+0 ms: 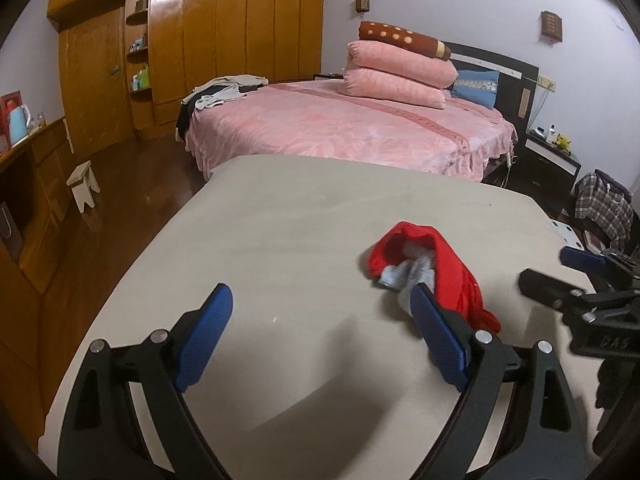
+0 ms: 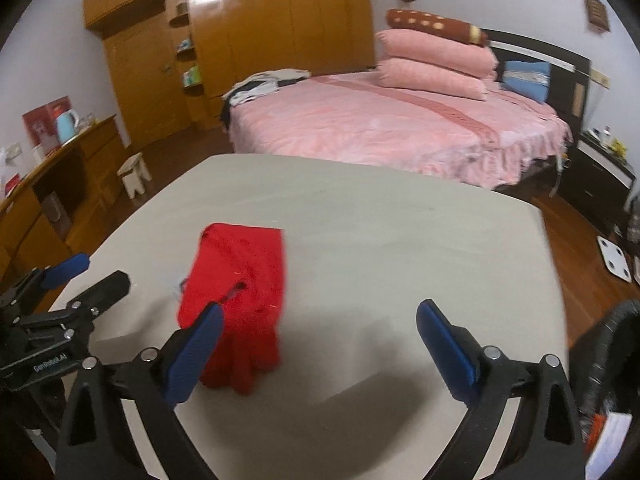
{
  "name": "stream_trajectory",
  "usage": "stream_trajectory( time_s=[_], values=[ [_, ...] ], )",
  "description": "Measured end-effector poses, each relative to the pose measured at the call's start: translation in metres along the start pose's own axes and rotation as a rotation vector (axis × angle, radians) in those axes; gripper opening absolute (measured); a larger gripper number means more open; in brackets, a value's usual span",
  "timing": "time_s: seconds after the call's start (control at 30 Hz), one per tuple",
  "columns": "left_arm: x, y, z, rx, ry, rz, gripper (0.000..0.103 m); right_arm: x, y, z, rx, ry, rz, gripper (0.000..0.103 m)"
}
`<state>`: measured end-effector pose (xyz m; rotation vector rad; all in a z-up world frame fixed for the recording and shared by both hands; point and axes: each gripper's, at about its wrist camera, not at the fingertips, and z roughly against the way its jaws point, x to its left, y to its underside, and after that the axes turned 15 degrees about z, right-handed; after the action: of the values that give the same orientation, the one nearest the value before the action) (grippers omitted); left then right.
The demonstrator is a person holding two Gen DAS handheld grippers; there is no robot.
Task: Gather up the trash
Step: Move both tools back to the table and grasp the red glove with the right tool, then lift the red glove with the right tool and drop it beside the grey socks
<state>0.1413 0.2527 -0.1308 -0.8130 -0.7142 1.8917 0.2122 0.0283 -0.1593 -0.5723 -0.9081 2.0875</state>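
Observation:
A red cloth item (image 1: 448, 268) lies on the beige table (image 1: 280, 220), with a crumpled grey-white wad (image 1: 412, 274) in its open end. My left gripper (image 1: 322, 304) is open and empty. Its right fingertip (image 1: 424, 308) sits just in front of the wad, touching or nearly so. In the right wrist view the red cloth (image 2: 244, 276) lies left of centre on the table (image 2: 380, 232). My right gripper (image 2: 320, 316) is open, its left fingertip (image 2: 210, 320) over the cloth's near end. Each gripper shows in the other's view: right gripper (image 1: 560, 274), left gripper (image 2: 90, 274).
Behind the table stands a pink bed (image 1: 340, 124) with stacked pillows, and a wooden wardrobe (image 1: 224, 40) covers the back wall. A small stool (image 1: 84, 184) and a sideboard (image 1: 36, 168) are at the left. A nightstand (image 1: 552, 156) and a white floor scale (image 2: 614, 258) are at the right.

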Motion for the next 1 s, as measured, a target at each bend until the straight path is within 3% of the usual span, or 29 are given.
stream_trajectory(
  time_s=[0.13,0.4,0.47,0.57,0.67,0.93,1.0],
  values=[
    [0.004,-0.002,-0.004,0.002,-0.003,0.005,0.088,0.012,-0.007,-0.018,0.015,-0.023,0.028,0.090],
    [0.008,-0.004,-0.009,0.006,-0.007,0.023,0.088,0.022,-0.011,-0.046,0.047,-0.112,0.037,0.071],
    [0.009,-0.004,-0.010,0.008,-0.009,0.025,0.088,0.024,-0.012,-0.042,0.043,-0.157,0.042,0.044],
    [0.008,-0.005,-0.010,0.008,-0.005,0.026,0.088,0.031,-0.015,-0.035,0.044,-0.207,0.072,0.017],
    [0.008,-0.004,-0.008,0.004,0.000,0.024,0.088,0.034,-0.015,-0.023,0.019,-0.226,0.081,0.011],
    [-0.001,-0.003,0.003,-0.011,0.015,0.026,0.088,0.009,-0.021,0.017,-0.067,-0.187,0.017,0.009],
    [-0.005,-0.003,0.003,-0.013,0.015,0.021,0.088,0.006,-0.023,0.017,-0.051,-0.172,0.039,0.010]
  ],
)
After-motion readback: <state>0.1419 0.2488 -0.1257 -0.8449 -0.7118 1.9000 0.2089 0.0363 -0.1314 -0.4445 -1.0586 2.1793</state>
